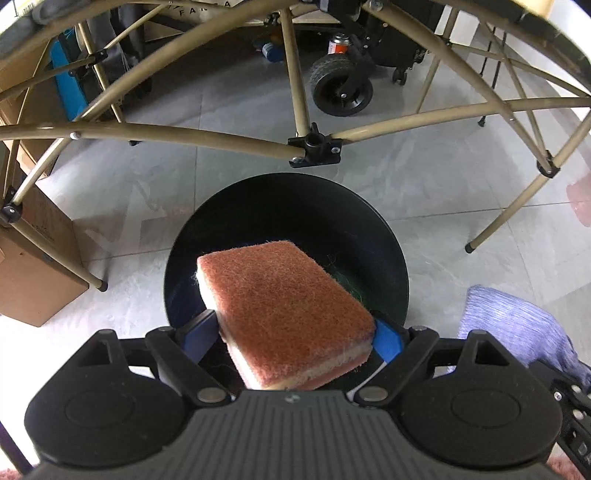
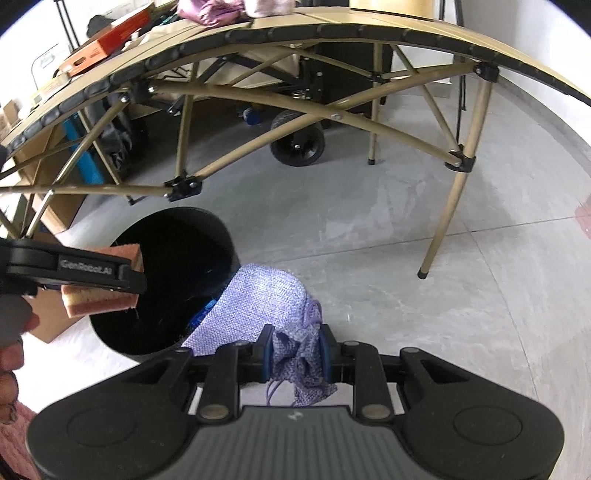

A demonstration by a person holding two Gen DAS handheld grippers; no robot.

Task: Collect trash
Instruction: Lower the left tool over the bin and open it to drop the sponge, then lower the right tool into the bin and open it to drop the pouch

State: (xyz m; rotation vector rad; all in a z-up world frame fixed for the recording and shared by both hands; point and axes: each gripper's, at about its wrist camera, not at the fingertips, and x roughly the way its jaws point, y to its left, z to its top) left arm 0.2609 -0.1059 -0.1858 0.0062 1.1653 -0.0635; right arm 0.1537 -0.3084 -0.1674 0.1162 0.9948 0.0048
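Note:
My left gripper (image 1: 291, 332) is shut on an orange-brown sponge (image 1: 284, 306) with a pale middle layer, clamped across its width by the blue pads. The sponge hangs right over the mouth of a round black bin (image 1: 288, 206) on the floor. From the right wrist view the same sponge (image 2: 99, 302) and left gripper (image 2: 129, 273) sit over the bin (image 2: 177, 229) at the left. My right gripper (image 2: 295, 354) is shut on a bunched purple knitted cloth (image 2: 266, 295), which drapes toward the bin's right rim. The cloth (image 1: 517, 325) shows at the right edge of the left view.
A tan folding table (image 2: 332, 33) with crossed legs (image 1: 314, 144) stands just beyond the bin. Behind it are a black wheeled cart (image 1: 341, 88), an orange can (image 1: 338, 44) and cardboard boxes (image 1: 33, 273) at the left. A person's fingers (image 2: 11, 362) show at the left edge.

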